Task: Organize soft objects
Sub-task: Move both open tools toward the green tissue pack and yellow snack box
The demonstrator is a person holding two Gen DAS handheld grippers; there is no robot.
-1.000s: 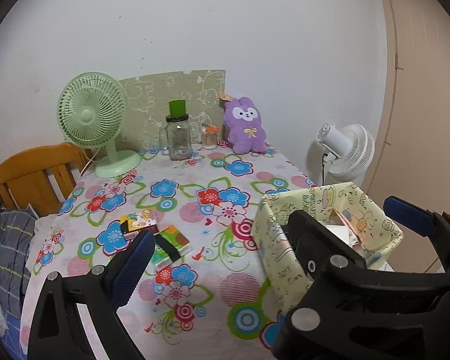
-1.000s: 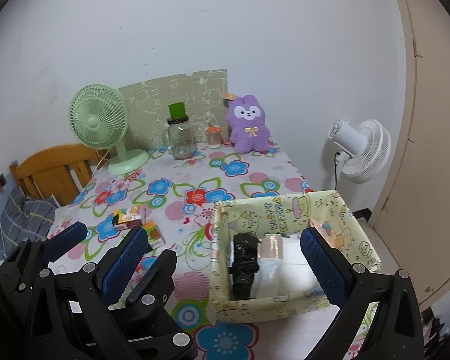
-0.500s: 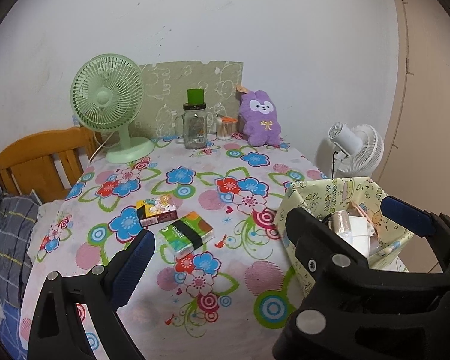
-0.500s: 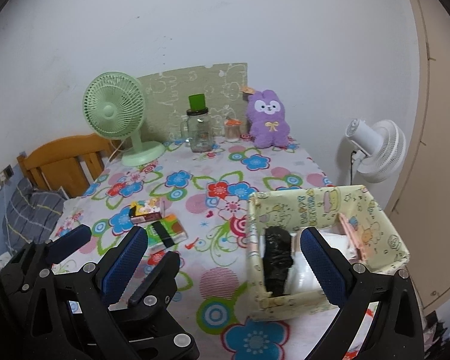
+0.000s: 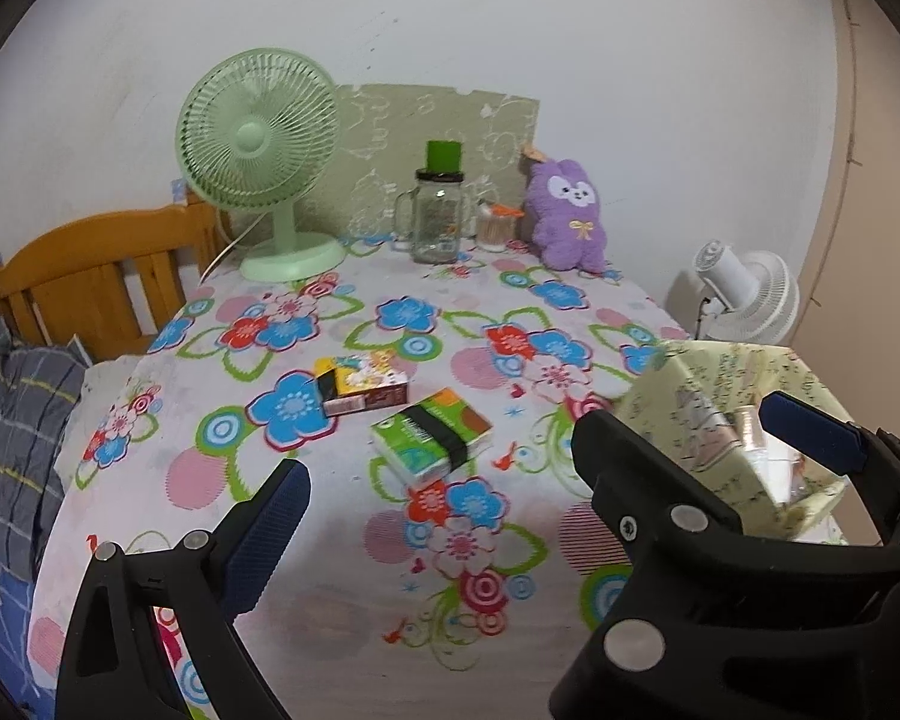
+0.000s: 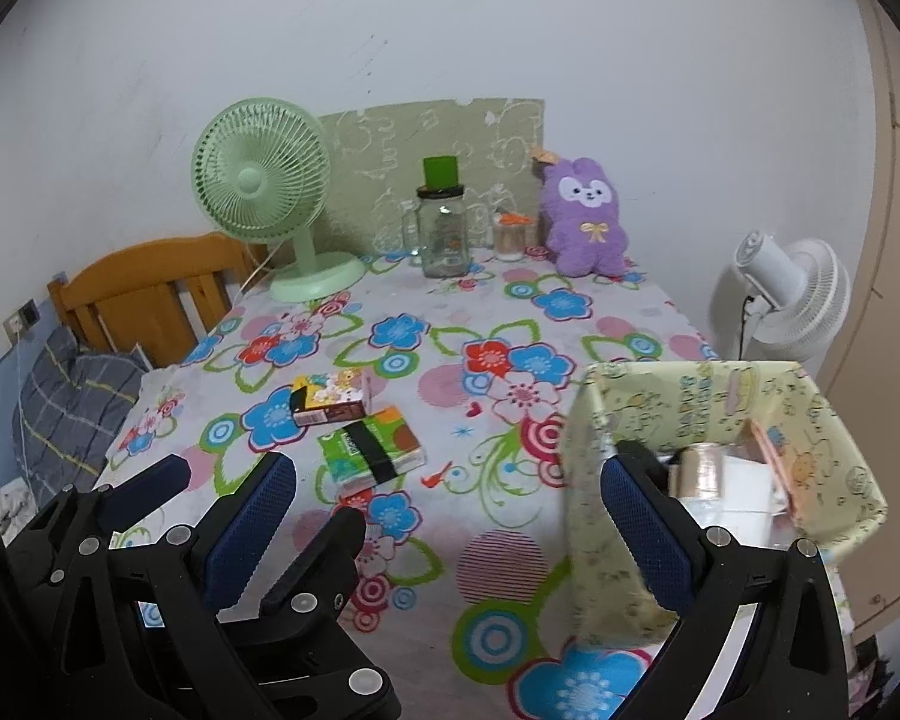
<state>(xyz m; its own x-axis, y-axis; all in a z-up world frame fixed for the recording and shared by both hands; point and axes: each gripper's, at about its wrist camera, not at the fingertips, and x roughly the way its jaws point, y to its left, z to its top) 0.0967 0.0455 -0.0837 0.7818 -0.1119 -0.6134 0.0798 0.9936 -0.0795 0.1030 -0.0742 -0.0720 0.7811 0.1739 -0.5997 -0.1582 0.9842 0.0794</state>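
Observation:
A green tissue pack with a black band [image 5: 431, 438] [image 6: 373, 450] lies mid-table beside a yellow-orange pack [image 5: 363, 384] [image 6: 330, 399]. A purple plush bunny [image 5: 567, 216] [image 6: 585, 219] sits upright at the table's far edge. A yellow patterned fabric box [image 5: 732, 420] [image 6: 720, 468] at the right holds a tape roll and white items. My left gripper [image 5: 534, 468] is open and empty above the near table. My right gripper [image 6: 450, 516] is open and empty, its right finger over the box's left wall. The left gripper's body [image 6: 150, 540] shows at the right wrist view's lower left.
A green desk fan [image 5: 258, 150], a glass mug jar with a green lid [image 5: 438, 210] and a small cup [image 5: 492, 228] stand along the back. A white fan [image 6: 786, 294] stands beyond the table's right edge. A wooden chair [image 5: 90, 276] stands at left.
Both grippers have moved left and back from the box. The two packs now sit nearer the centre of both views; the box has shifted to the right.

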